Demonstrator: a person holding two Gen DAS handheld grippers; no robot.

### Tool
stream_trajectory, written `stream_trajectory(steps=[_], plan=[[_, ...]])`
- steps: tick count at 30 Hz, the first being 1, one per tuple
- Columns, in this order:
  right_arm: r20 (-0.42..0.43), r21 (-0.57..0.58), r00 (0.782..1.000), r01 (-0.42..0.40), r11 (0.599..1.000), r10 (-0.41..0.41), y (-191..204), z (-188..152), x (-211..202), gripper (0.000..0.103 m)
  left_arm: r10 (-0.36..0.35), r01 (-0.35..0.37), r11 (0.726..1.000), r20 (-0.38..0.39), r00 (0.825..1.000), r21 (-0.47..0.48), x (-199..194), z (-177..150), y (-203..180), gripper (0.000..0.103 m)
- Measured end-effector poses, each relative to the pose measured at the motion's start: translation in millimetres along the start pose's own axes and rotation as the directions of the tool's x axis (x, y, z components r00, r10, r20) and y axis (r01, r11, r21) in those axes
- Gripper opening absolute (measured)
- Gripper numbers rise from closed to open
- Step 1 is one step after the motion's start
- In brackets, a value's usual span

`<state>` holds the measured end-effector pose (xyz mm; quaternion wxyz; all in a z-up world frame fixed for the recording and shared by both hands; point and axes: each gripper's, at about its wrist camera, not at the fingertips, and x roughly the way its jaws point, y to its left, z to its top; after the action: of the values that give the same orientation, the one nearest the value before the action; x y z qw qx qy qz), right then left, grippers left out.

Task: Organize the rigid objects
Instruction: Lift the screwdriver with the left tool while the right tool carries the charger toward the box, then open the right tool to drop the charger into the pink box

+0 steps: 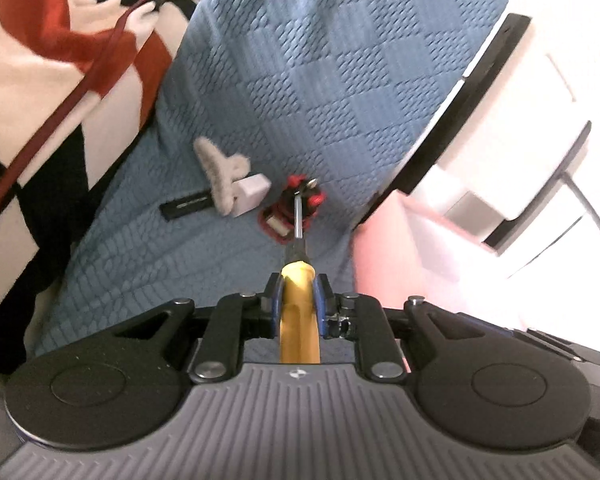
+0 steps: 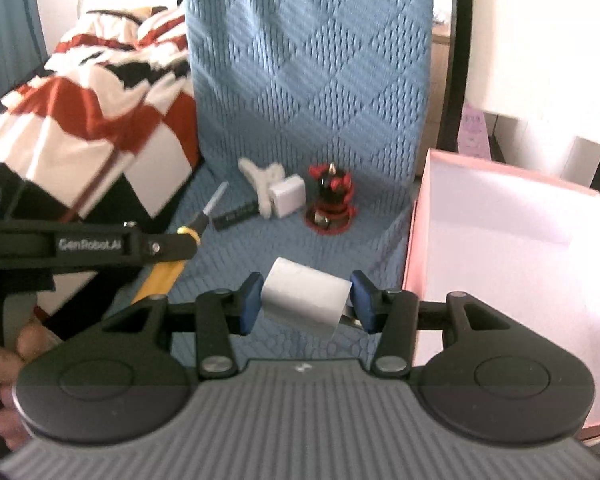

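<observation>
- The left gripper [image 1: 296, 300] has its jaws drawn narrow and clamped on the yellow handle of a screwdriver [image 1: 298, 320]; the blue pads [image 1: 277, 300] press on both sides of the handle at lower centre of the left wrist view.
- The screwdriver runs straight up the middle of that frame from between the jaws, its black collar and metal shaft pointing at a red and black figurine [image 1: 296, 210] just above centre; in the frame the shaft crosses in front of the figurine.
- The right gripper [image 2: 306, 300] has its jaws set moderately apart and closed on a white charger block [image 2: 304, 298], which sits tilted between the blue pads [image 2: 250, 300] at centre of the right wrist view.
- In the right wrist view the left gripper [image 2: 188, 240] shows side-on at middle left, with the screwdriver [image 2: 212, 208] sticking out of it toward upper right.
- On the blue quilted cover [image 2: 300, 80], at centre of the right wrist view above the jaws, lie a white hair claw clip [image 2: 260, 184], a second white charger [image 2: 286, 200] touching it, a black flat bar [image 2: 236, 214] just to their left, and the figurine [image 2: 332, 200] just to their right.
- A pink box [image 2: 500, 260] stands open at the right of that frame, just beside the right jaw; the block is not over it.
- A red, white and black blanket [image 1: 60, 60] fills the upper left of the left wrist view, and white furniture [image 1: 540, 100] the upper right.
</observation>
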<state>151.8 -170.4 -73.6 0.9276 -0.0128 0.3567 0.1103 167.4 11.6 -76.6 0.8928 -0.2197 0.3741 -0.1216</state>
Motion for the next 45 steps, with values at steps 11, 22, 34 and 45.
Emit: stream_trajectory(steps=[11,22,34,45], plan=[[0.034,0.034,0.999,0.024,0.999,-0.025,-14,3,-31,0.050,-0.041,0.041,0.998,-0.005,0.999,0.037,-14,-8,-39,0.019],[0.074,0.094,0.994,0.072,0.993,-0.079,-63,5,-69,0.050,-0.090,0.090,0.991,-0.003,0.996,0.095,-17,-10,-96,0.019],[0.048,0.191,0.984,0.158,0.969,-0.170,-144,0,-102,0.050,-0.187,0.194,0.972,-0.068,0.980,0.130,16,-12,-189,0.019],[-0.075,0.275,0.985,0.169,0.946,-0.155,-214,-25,-72,0.050,-0.143,0.168,0.974,-0.160,0.977,0.155,85,-31,-235,0.019]])
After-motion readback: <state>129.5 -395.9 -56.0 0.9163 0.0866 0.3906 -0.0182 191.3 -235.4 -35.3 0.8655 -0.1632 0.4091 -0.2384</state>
